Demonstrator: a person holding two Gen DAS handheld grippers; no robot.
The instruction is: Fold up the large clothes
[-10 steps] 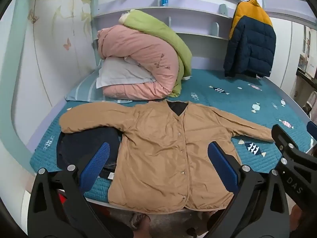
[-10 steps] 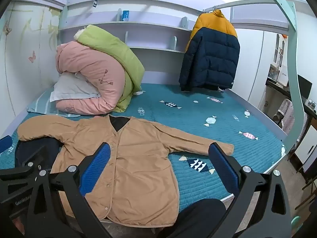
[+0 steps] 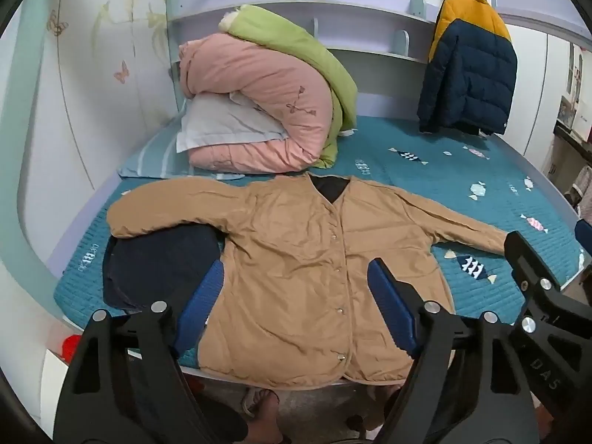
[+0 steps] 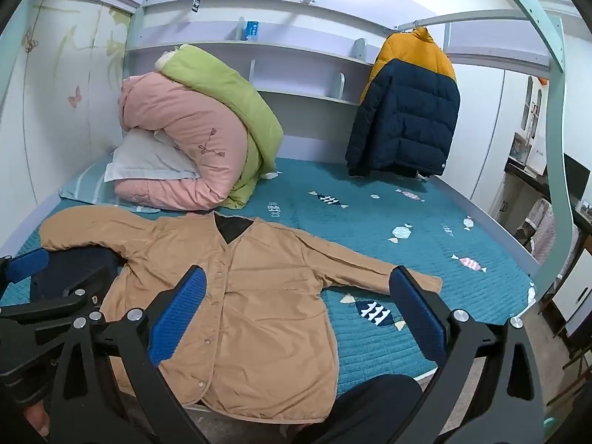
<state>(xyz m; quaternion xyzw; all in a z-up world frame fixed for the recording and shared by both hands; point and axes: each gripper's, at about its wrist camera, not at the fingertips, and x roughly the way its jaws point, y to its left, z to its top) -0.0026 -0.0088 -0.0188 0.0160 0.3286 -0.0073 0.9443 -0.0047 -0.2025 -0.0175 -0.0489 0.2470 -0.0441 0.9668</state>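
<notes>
The left tool [image 3: 296, 303] hovers with its blue pads [image 3: 198, 303] spread wide and nothing between them. The right tool [image 4: 296, 314] is likewise gaping (tilted somewhat downward), its pads [image 4: 414, 314] clear of any contact. Each tool shows at the edge of the other's view, side by side. A sandalled foot [image 3: 261, 407] stands below.

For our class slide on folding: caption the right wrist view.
Open right gripper hovers above a tan jacket spread flat, buttoned, on the teal bed.
</notes>
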